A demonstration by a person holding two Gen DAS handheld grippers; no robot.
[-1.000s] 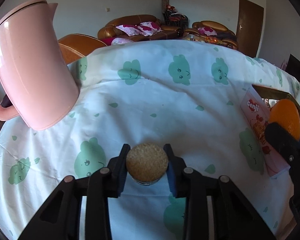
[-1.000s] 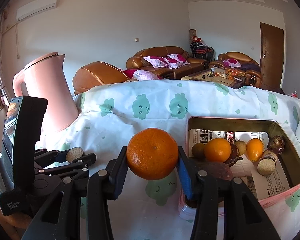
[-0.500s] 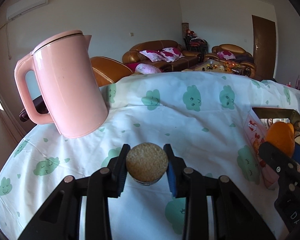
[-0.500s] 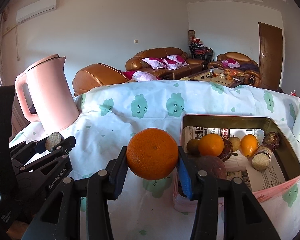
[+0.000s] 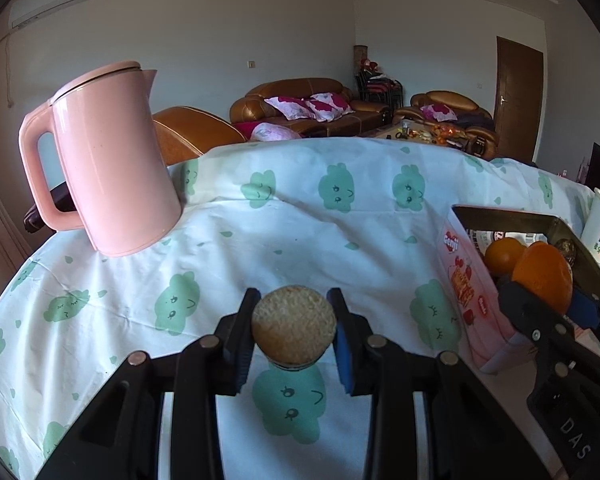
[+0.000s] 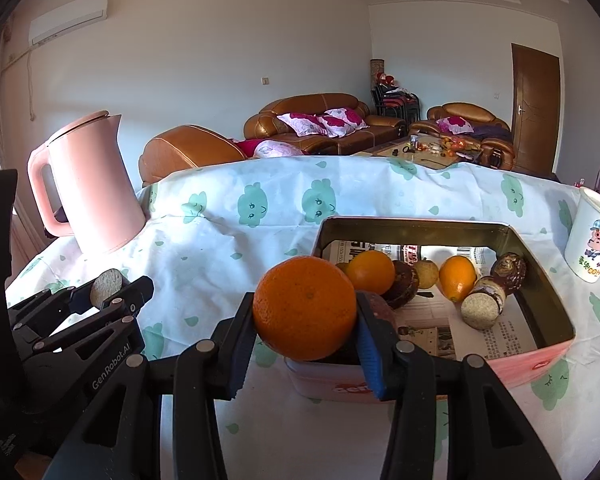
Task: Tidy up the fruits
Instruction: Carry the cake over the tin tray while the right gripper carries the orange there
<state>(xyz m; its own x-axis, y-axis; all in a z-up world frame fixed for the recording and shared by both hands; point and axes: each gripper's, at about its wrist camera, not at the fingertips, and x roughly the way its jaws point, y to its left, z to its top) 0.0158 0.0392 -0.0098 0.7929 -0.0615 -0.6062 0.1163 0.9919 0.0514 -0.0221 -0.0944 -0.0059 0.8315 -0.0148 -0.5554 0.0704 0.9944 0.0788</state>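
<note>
My left gripper (image 5: 294, 330) is shut on a round tan, rough-skinned fruit (image 5: 293, 328), held above the cloud-print tablecloth; it also shows in the right wrist view (image 6: 107, 282). My right gripper (image 6: 305, 316) is shut on a large orange (image 6: 305, 307), held just over the near left corner of the pink tin box (image 6: 540, 356). The box is lined with newspaper and holds several fruits: two oranges (image 6: 371, 271), dark brown ones and a tan one (image 6: 478, 311). In the left wrist view the right gripper and its orange (image 5: 546, 276) are at the right, by the box (image 5: 466, 280).
A tall pink kettle (image 5: 112, 156) stands at the table's far left. A white cartoon mug (image 6: 592, 236) stands right of the box. The tablecloth (image 5: 320, 232) lies wrinkled. Brown sofas and a door are behind the table.
Both grippers have tilted up and shifted right with their fruits still held. The orange has come closer over the box's near left corner; the kettle has slid rightward in the left view.
</note>
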